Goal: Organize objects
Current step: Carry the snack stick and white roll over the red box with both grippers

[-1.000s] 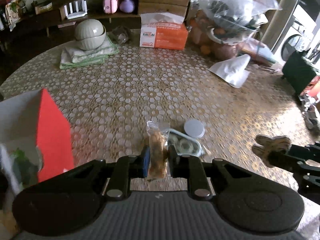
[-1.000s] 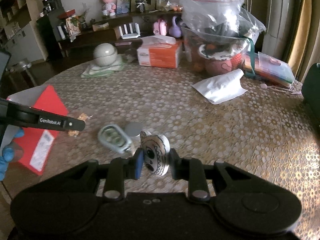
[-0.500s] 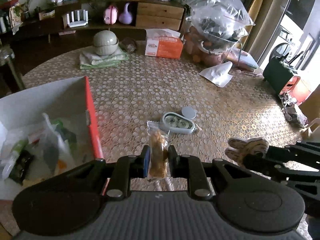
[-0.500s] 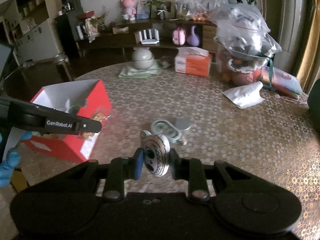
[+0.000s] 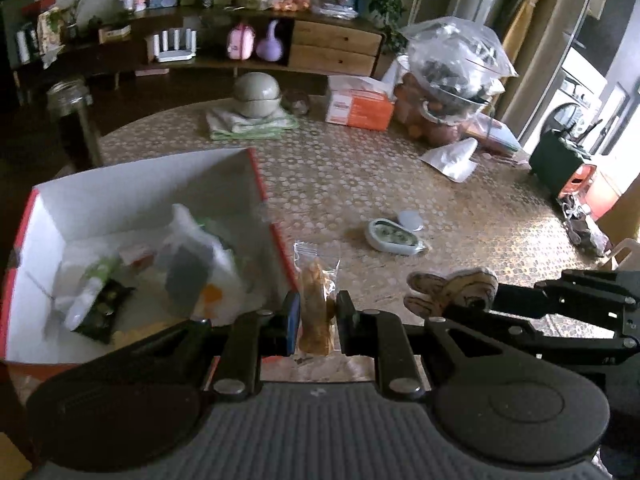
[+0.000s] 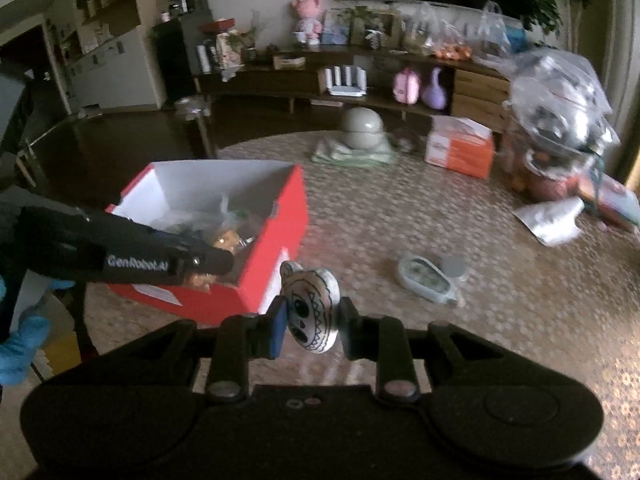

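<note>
Pinching a clear snack packet, left tongs; right tongs clamp cartoon-faced toy.

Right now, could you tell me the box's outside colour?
Red box, white inside; clearest in the right wrist view.

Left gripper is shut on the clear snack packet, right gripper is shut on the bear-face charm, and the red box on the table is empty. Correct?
Not quite: the red box is not empty. The left wrist view shows bags and packets inside. The left gripper does clamp the snack packet, and the right gripper the bear-face charm.
</note>
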The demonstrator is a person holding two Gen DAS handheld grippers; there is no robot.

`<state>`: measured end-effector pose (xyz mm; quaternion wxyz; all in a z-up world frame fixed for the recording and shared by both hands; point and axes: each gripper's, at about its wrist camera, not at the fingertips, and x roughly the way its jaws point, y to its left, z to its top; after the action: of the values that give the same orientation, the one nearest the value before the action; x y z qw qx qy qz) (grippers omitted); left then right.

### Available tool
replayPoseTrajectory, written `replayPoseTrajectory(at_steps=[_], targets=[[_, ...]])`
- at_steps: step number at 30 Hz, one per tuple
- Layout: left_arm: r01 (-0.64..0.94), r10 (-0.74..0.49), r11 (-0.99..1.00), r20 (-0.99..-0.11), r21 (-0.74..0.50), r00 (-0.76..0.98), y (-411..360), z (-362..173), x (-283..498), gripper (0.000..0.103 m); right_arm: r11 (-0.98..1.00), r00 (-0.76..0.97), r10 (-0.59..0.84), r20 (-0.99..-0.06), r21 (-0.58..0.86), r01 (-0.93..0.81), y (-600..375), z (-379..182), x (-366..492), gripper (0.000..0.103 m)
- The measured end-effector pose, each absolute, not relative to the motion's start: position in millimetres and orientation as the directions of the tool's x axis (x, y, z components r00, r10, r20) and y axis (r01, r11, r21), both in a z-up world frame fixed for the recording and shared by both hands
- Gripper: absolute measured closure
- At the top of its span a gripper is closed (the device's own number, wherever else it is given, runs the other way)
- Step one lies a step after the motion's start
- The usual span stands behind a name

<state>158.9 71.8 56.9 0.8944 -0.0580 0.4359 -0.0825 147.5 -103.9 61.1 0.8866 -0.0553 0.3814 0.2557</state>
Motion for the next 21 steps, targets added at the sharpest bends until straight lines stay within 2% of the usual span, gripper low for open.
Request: replayPoseTrajectory(at_steps=[11, 21], targets=[[-0.011, -0.106, 0.989, -0.766, -0.146, 0.634, 153.1, 57.3, 149.9, 0.085, 0.819, 0.566, 0.446, -0.693, 0.062, -0.570, -25.0, 56.9, 156.0, 0.076], [-0.086, -0.008, 0.993, -0.781, -0.079, 0.624, 204.0, 41.4, 166.7, 0.085, 0.793, 0.505, 0.444, -0.740, 0.063, -0.605, 34.8, 29.4, 181.7, 0.075]])
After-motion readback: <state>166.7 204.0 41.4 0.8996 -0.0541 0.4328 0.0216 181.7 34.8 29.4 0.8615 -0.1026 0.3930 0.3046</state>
